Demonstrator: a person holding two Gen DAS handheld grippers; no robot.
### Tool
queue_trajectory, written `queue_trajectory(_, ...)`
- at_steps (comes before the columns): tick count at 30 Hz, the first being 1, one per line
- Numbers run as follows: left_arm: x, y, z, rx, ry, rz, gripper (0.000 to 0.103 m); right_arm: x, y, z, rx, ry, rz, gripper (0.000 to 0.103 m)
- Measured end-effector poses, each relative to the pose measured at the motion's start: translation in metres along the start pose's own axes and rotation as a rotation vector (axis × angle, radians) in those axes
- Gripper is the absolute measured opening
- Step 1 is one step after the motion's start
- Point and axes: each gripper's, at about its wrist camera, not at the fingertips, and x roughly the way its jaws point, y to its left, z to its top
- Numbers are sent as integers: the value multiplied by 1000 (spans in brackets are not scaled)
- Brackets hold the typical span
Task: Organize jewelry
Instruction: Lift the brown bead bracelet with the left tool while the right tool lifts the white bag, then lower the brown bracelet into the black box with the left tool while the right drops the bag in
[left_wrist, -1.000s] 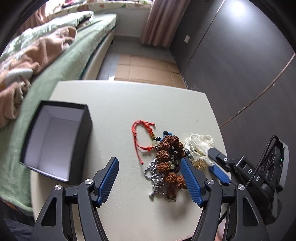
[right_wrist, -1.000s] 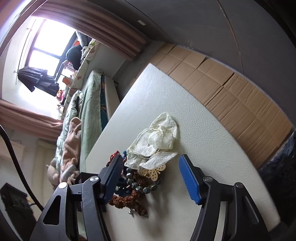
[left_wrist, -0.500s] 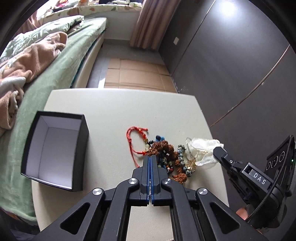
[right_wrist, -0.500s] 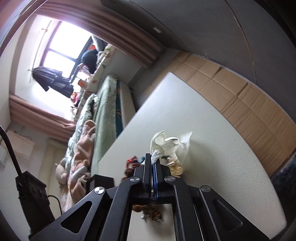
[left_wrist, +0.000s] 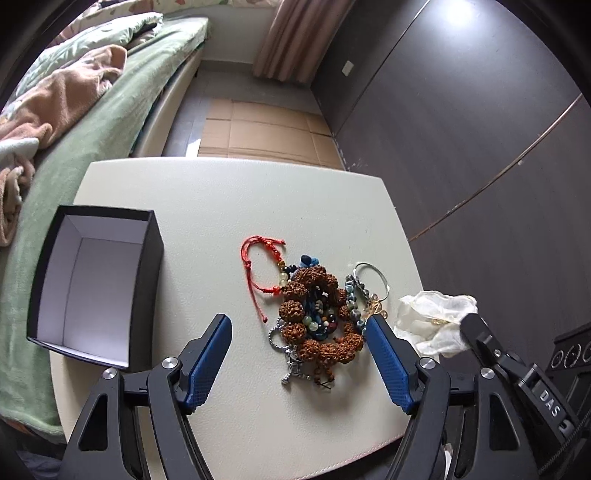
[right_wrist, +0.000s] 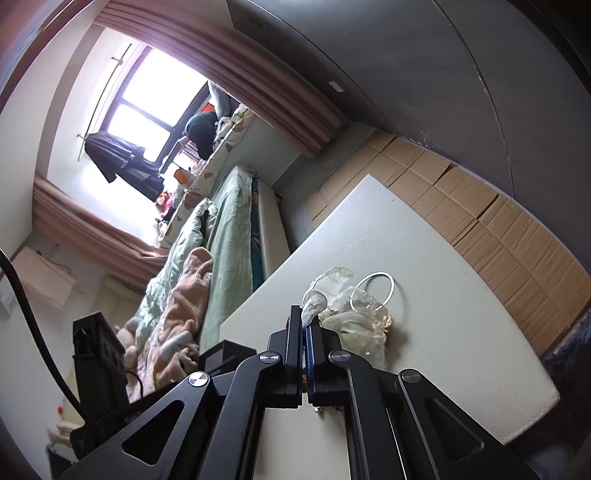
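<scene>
A heap of jewelry lies on the cream table (left_wrist: 229, 206): a brown seed-bead bracelet (left_wrist: 317, 314), a red cord bracelet (left_wrist: 255, 266), a silver bangle (left_wrist: 373, 275) and small bead strings. My left gripper (left_wrist: 299, 354) is open, its blue pads on either side of the heap's near end. My right gripper (right_wrist: 306, 325) is shut on a sheer white pouch (right_wrist: 343, 317) and holds it at the table's right edge; the pouch also shows in the left wrist view (left_wrist: 432, 321). The bangle (right_wrist: 373, 291) lies just beyond the pouch.
An open black box (left_wrist: 96, 284) with a white inside stands at the table's left. A bed with green and pink blankets (left_wrist: 74, 110) runs along the left. Cardboard sheets (left_wrist: 266, 129) cover the floor beyond the table. A dark wall (left_wrist: 461, 129) is on the right.
My left gripper opened again after closing half a second ago. My right gripper shut on the white pouch and pulled it right, off the heap, uncovering the silver bangle.
</scene>
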Motion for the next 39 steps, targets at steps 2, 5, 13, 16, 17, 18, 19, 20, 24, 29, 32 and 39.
queue_trajectory(2,7,3,2,-16,8,-5,76,-2,-2,0,4,-1,-4,4)
queue_trajectory(5,24,7,3,-46,30,-25,65,-6,-5,1,7,-12,-9,4)
queue_trajectory(13,55,14,-5,-84,134,-67,20,-9,-12,3,29,-22,-13,4)
queue_trajectory(16,36,13,0,-72,79,-85,20,-7,-12,4,33,-22,-18,4)
queue_trajectory(17,28,11,3,-54,58,-89,20,-6,-11,5,37,-22,-18,4)
queue_trajectory(18,19,9,6,-42,44,-99,20,-7,-9,3,36,-23,-17,4)
queue_trajectory(19,11,8,9,-35,38,-108,20,-8,-6,4,31,-25,-16,4)
queue_trajectory(20,5,8,11,-33,35,-113,20,-8,-1,4,26,-27,-14,4)
queue_trajectory(24,-24,10,17,-17,-12,-127,20,-11,19,2,3,-39,7,4)
queue_trajectory(29,-64,29,24,-26,-73,-133,20,-5,52,-3,-43,-25,40,4)
queue_trajectory(32,-81,44,31,-43,-103,-133,20,4,69,-8,-64,-7,56,4)
queue_trajectory(39,-117,83,43,-81,-172,-101,20,38,105,-25,-103,68,102,4)
